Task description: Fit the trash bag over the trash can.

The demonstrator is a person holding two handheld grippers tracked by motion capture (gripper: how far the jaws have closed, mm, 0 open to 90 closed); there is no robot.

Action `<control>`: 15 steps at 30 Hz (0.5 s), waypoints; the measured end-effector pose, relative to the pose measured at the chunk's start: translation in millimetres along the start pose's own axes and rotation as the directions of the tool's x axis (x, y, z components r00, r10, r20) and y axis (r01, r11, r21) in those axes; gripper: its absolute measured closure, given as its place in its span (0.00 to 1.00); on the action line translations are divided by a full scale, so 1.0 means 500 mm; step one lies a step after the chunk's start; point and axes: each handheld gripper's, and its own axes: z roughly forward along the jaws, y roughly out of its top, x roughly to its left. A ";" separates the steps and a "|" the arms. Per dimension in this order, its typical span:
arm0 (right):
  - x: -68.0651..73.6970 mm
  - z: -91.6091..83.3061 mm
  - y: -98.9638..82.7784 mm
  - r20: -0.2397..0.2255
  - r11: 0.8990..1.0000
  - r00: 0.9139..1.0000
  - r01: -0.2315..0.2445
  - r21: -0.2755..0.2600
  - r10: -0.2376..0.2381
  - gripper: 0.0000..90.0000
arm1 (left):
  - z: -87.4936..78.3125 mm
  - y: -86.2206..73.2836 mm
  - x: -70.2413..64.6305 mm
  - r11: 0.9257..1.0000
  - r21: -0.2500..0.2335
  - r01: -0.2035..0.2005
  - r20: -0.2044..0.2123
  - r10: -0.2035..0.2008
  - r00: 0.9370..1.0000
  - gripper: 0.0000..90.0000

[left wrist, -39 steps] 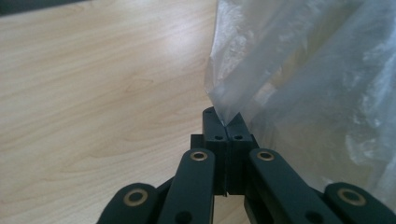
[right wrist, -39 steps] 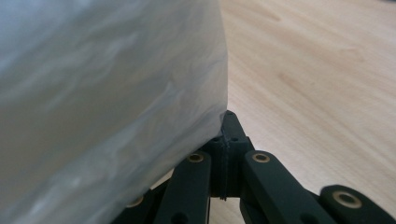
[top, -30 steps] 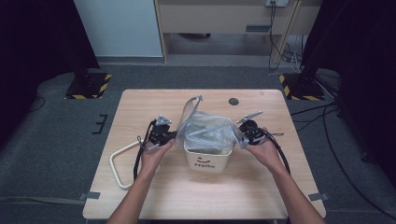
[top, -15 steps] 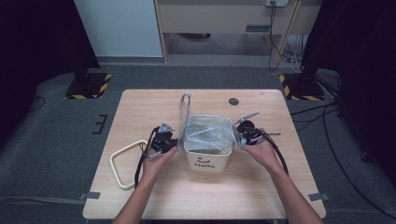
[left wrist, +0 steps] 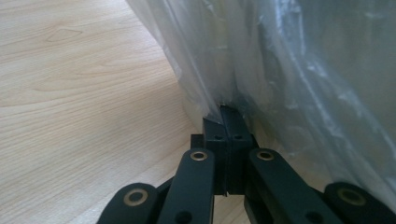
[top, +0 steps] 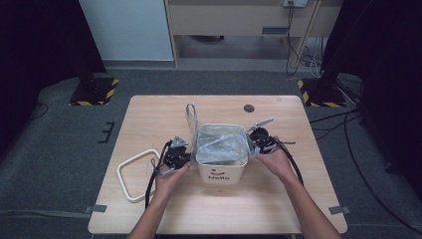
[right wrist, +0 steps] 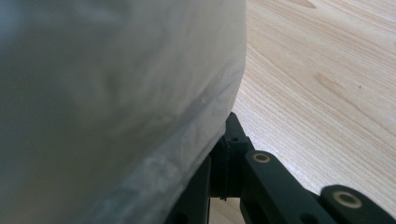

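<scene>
Crinkly clear bag (top: 221, 144) now sunk into square bin (top: 222, 172).

This looks like a lab or recording studio. A light wooden table (top: 219, 209) stands alone on grey carpet (top: 64, 164). Beyond the table, black stands rest on yellow-and-black hazard-striped bases (top: 94, 92), dark curtains (top: 383, 59) hang to either side of it, and cables (top: 343, 124) trail across the floor to its right.

My light wooden tabletop (top: 298, 199) carries a white bin (top: 222, 170) lined with a clear plastic bag (top: 221, 144) at its centre. A white square frame (top: 136, 174) lies flat at nine o'clock of the bin, and a small dark disc (top: 249, 108) sits at one o'clock, near the far edge.
</scene>
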 end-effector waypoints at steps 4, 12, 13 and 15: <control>-0.001 0.003 0.001 -0.003 1.000 1.000 0.001 -0.005 -0.001 1.00 | -0.002 -0.005 0.003 1.000 -0.002 0.009 -0.001 -0.009 1.000 1.00; -0.005 0.001 0.000 -0.003 1.000 1.000 -0.019 0.018 0.019 1.00 | -0.006 -0.012 0.017 0.999 -0.006 0.033 -0.007 -0.033 0.999 1.00; -0.005 -0.001 0.000 -0.003 0.999 1.000 -0.026 0.026 0.026 1.00 | -0.005 -0.013 0.018 0.999 -0.005 0.033 -0.007 -0.033 0.999 1.00; -0.006 -0.002 0.000 -0.001 0.999 1.000 -0.027 0.031 0.027 1.00 | -0.005 -0.014 0.018 0.999 -0.004 0.038 -0.005 -0.038 0.999 1.00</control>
